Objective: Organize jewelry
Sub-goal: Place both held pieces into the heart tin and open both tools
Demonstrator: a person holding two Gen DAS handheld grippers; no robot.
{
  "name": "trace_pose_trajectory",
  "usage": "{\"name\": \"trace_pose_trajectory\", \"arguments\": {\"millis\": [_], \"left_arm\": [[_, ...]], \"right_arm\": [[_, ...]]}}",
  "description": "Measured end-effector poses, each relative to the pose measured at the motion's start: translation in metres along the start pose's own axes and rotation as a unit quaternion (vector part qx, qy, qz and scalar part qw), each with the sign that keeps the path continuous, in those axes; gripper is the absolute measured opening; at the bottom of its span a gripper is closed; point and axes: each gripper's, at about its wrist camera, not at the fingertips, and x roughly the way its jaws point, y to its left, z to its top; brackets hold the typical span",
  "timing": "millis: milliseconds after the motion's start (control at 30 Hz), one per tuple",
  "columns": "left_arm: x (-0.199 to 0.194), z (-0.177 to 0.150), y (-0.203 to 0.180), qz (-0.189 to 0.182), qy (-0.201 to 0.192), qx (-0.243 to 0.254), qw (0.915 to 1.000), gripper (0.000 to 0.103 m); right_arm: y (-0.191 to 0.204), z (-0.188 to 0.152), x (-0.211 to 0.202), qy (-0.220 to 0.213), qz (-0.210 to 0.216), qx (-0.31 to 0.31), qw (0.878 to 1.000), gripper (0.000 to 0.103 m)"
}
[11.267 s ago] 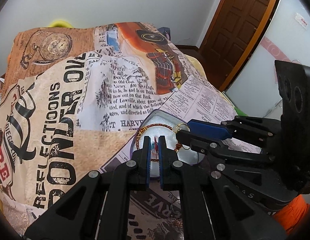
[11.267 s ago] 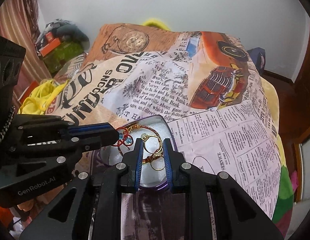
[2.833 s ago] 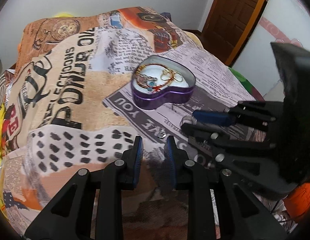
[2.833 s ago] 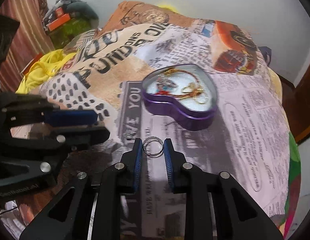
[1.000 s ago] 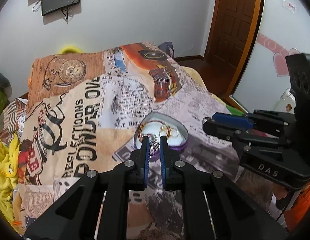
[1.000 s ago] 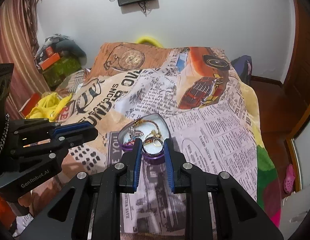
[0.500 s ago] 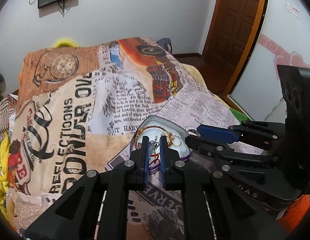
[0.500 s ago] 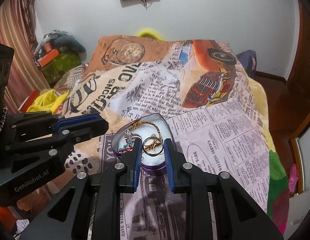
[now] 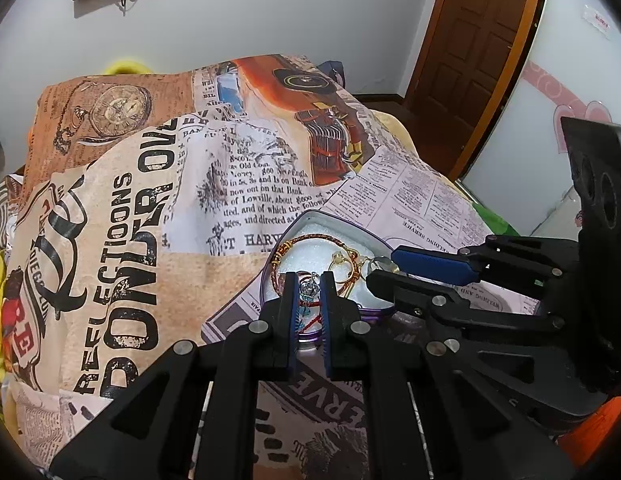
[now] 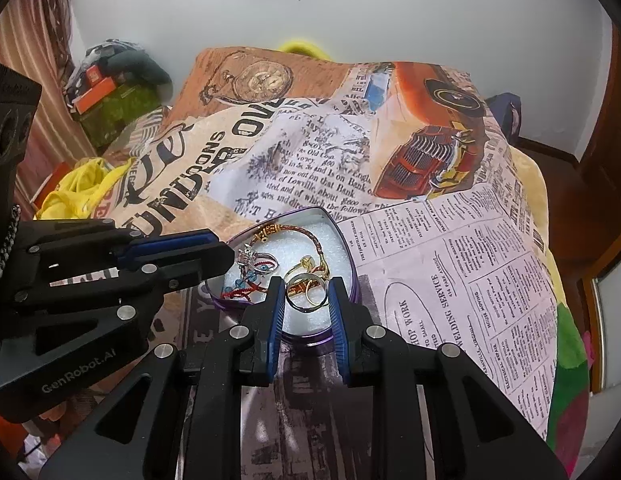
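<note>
Both claws tilt steeply down over the purple heart-shaped tin (image 10: 310,334) on the bed (image 10: 450,264). The right claw (image 10: 306,294) pinches a silver ring (image 10: 301,292) above the tin's white lining; the left claw (image 9: 309,294) pinches a small silver charm (image 9: 309,289).

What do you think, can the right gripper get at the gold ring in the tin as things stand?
Probably not yet. The gold ring lies uncovered in the open tin just past the right gripper, but its jaws are shut on a silver ring that must go first.
</note>
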Motion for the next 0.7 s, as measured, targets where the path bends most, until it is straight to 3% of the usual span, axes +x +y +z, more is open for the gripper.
{"name": "trace_pose_trajectory", "arguments": {"millis": [400, 567, 700], "left_arm": [[-0.027, 0.004, 0.002, -0.008, -0.008, -0.014, 0.9998, 0.009], [-0.066, 0.008, -0.004, 0.007, -0.047, -0.013, 0.9988, 0.009], [-0.118, 0.013, -0.013, 0.017, -0.101, -0.013, 0.9947, 0.009]], "right_arm": [[0.009, 0.003, -0.016, 0.005, -0.014, -0.013, 1.000, 0.021], [0.013, 0.010, -0.050, -0.030, -0.022, -0.006, 0.999, 0.021], [0.021, 0.017, -0.098, -0.085, -0.031, 0.000, 0.996, 0.021]]}}
